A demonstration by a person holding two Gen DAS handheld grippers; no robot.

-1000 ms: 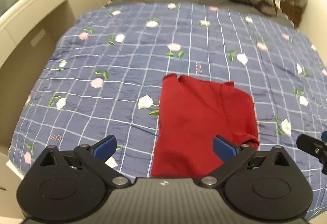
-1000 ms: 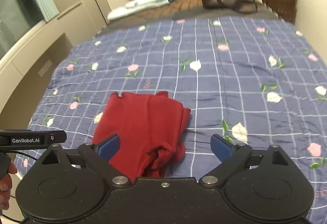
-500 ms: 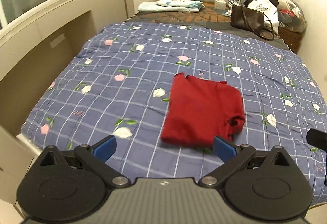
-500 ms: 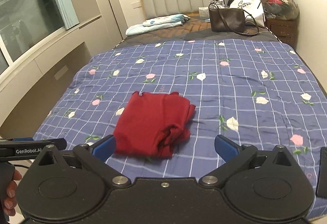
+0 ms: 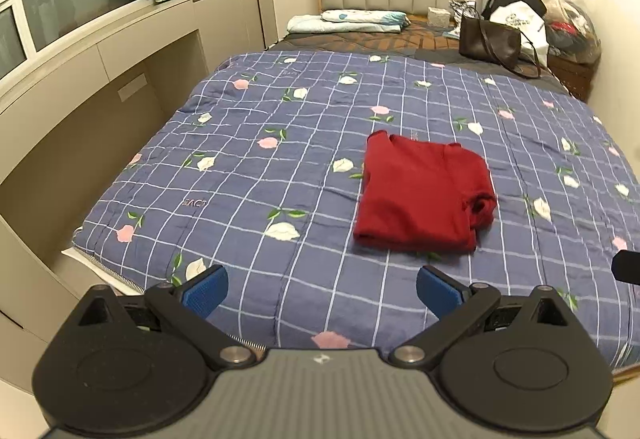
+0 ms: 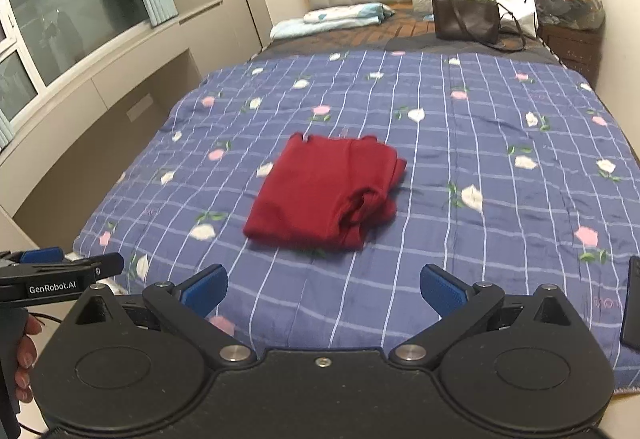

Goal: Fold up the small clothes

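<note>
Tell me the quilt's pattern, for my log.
Blue with a white grid and flowers; left wrist view.

- My views are evenly lit, warm and indoor, shadows soft.
- Fisheye bends lines hard around the bed; corners go black.
- Slight blur throughout.

dark phone – cropped, bagged clutter – indistinct
</note>
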